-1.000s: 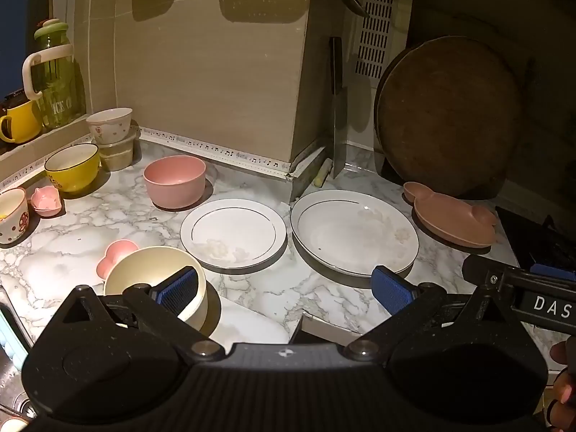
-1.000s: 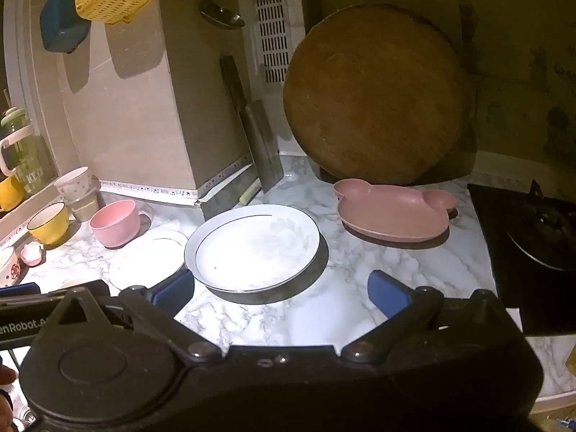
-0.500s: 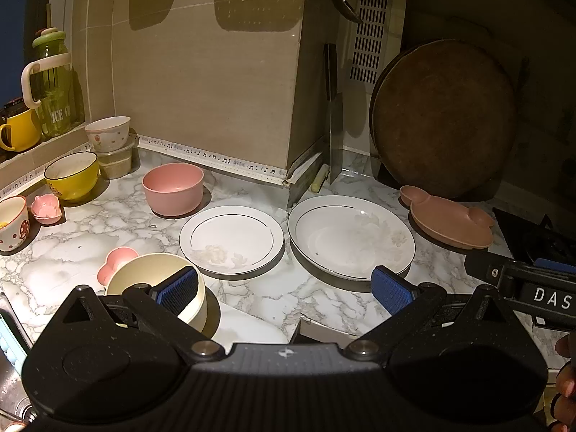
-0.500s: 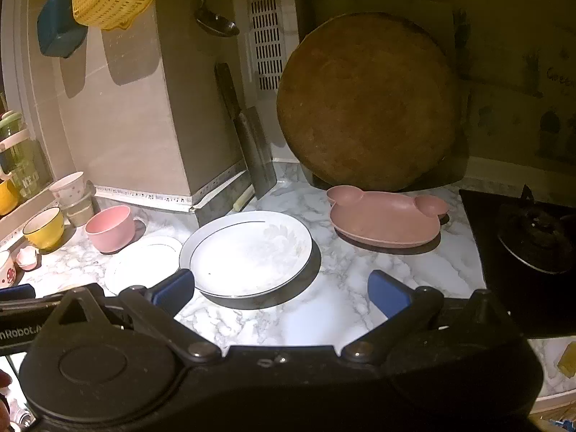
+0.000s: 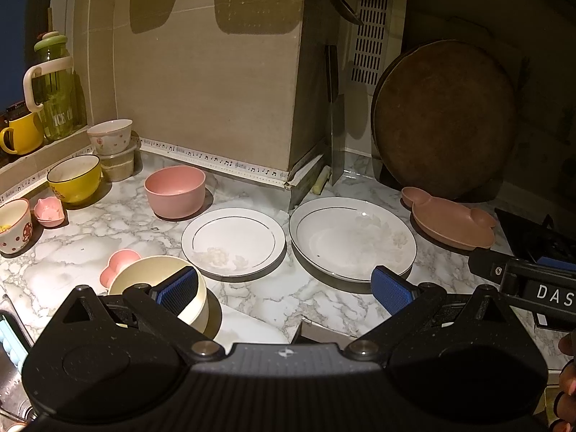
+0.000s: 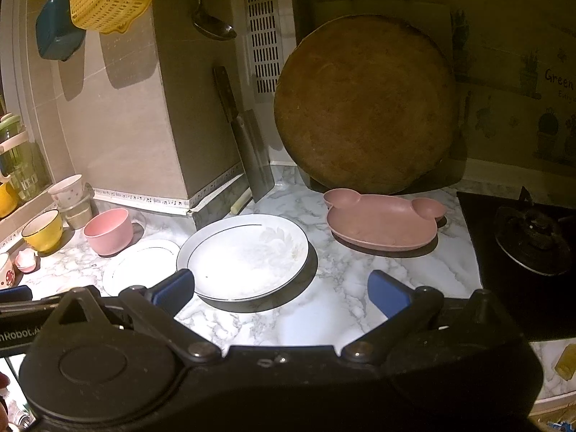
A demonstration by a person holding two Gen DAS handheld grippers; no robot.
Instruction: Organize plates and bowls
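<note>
We hold our left gripper [image 5: 284, 288] and right gripper [image 6: 280, 288] spread and empty above the marble counter [image 6: 324, 309], where two dark-rimmed white plates, small [image 5: 233, 239] and large [image 6: 244, 257], lie side by side.

Both wrist views face the counter, perhaps sharing the large plate [image 5: 352, 237].

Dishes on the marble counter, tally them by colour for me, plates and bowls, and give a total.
White plates: 2
Pink: 4, bowl, eared plate, small dishes
Yellow bowl: 1
Cream bowl: 1
White patterned bowls: 2
Total: 10
</note>
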